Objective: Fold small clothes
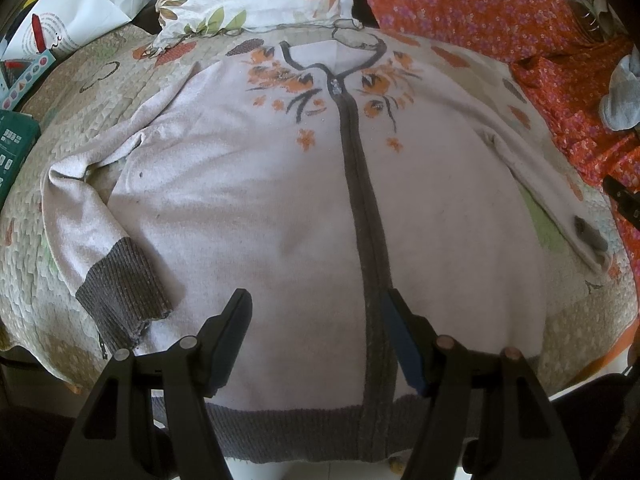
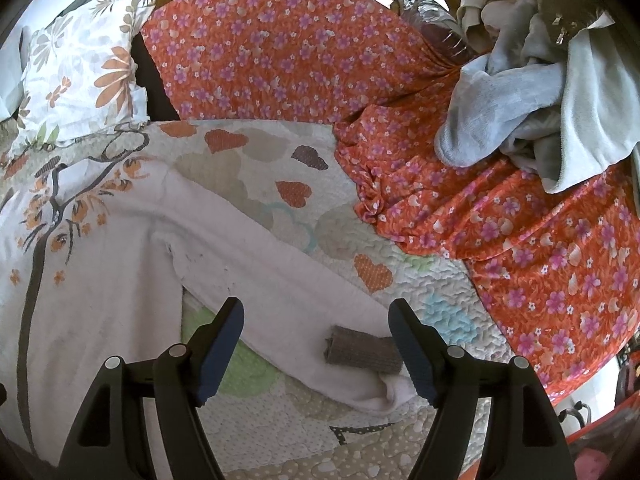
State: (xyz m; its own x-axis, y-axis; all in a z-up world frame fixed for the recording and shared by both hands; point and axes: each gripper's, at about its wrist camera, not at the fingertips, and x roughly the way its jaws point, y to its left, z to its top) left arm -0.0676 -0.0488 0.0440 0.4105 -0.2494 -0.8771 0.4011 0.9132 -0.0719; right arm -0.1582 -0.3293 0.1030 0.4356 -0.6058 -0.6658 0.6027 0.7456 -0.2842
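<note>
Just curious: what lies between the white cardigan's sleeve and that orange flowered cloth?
In the right wrist view, only the quilted bedspread with heart patches lies between the cardigan sleeve and the orange flowered cloth.

The cardigan (image 1: 248, 200) shows only in part: in the left wrist view the left hand-held gripper (image 1: 316, 308) covers stretches of its grey hem, and in the right wrist view its left half runs off the picture's edge. The right sleeve's cuff (image 2: 362, 350) is folded, its far end behind a finger of the right hand-held gripper (image 2: 316, 316). At the bed's far right corner a heap of grey cloth (image 2: 532, 92) is cut by the frame. The green box (image 1: 16, 148) at the bed's left edge carries print too small to read.
</note>
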